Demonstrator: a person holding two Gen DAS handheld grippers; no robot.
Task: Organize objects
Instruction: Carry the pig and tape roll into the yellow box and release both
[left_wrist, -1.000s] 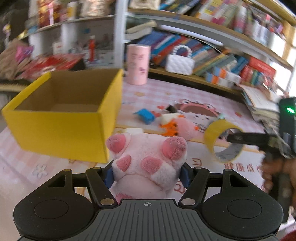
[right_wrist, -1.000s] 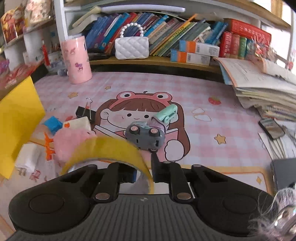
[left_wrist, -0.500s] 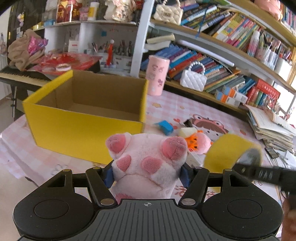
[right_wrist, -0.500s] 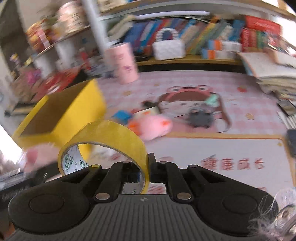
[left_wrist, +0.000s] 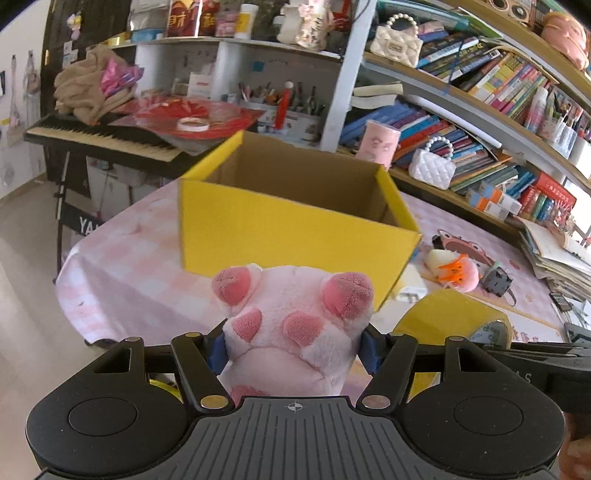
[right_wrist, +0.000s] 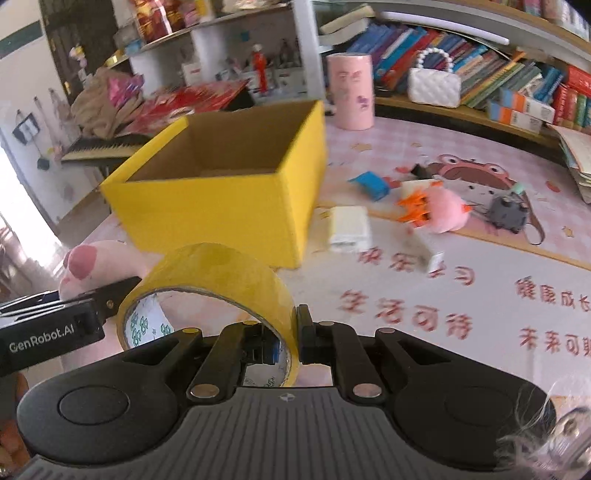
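My left gripper (left_wrist: 293, 341) is shut on a pink plush paw (left_wrist: 291, 325), its pads pressing the toy's sides. Beyond it stands an open yellow cardboard box (left_wrist: 291, 229), which looks empty inside. My right gripper (right_wrist: 293, 332) is shut on the wall of a yellow tape roll (right_wrist: 210, 273). In the right wrist view the yellow box (right_wrist: 221, 206) is ahead and to the left, and the left gripper with the plush paw (right_wrist: 98, 264) is at the far left. The tape roll (left_wrist: 454, 317) also shows at the lower right of the left wrist view.
On the pink cartoon mat (right_wrist: 443, 295) lie a white charger (right_wrist: 349, 229), a blue block (right_wrist: 369, 184), a pink plush with orange bits (right_wrist: 441, 210) and a grey toy car (right_wrist: 508, 214). A pink cylinder (right_wrist: 351, 92) stands behind the box. Bookshelves (left_wrist: 480, 110) and a keyboard (left_wrist: 99, 136) border the table.
Both grippers have swung left and pulled back from the mat, each still holding its object. The yellow box now sits ahead of both, and the small items have slid to the right.
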